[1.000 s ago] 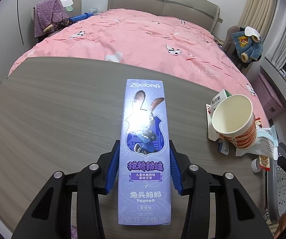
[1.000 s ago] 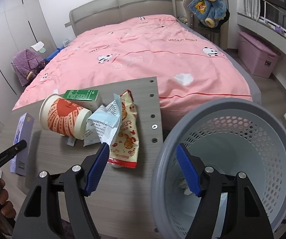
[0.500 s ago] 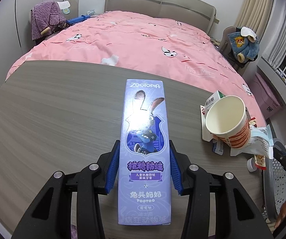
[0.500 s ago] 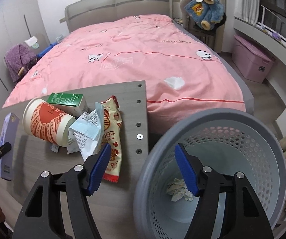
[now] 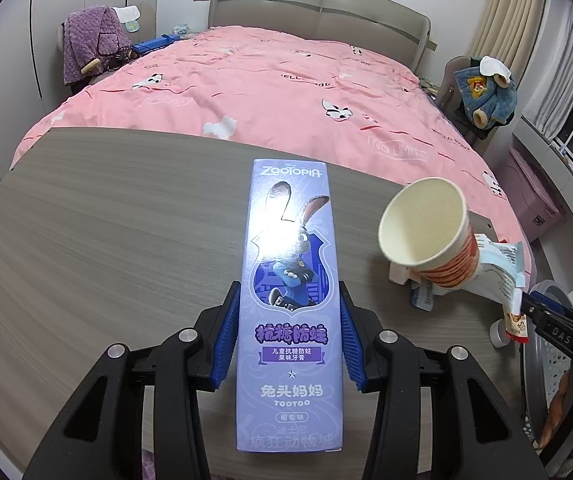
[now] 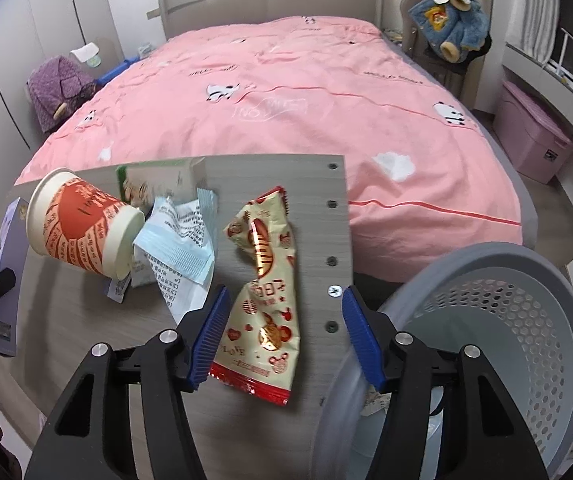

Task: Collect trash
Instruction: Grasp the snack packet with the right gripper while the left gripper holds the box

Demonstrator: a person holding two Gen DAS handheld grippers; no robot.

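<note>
Both wrist views sit low and close over the tabletop [image 5: 106, 240], facing the pink bed [image 6: 306, 100] — sharing the paper cup [image 5: 426, 232] and its litter.

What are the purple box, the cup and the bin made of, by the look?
Purple box: printed cardboard, glossy; glare patch on its face, crisp folded edges. Cup: likely paper, matte cream inside, rolled rim, printed red outside. Bin: grey plastic, looks moulded; regular perforated wall, smooth thick rim.

You're in a home bedroom. A bed [image 5: 278, 92] with a pink quilt fills it, beside curtains [image 5: 526, 32]. Wardrobe doors [image 6: 46, 36] line the wall.
</note>
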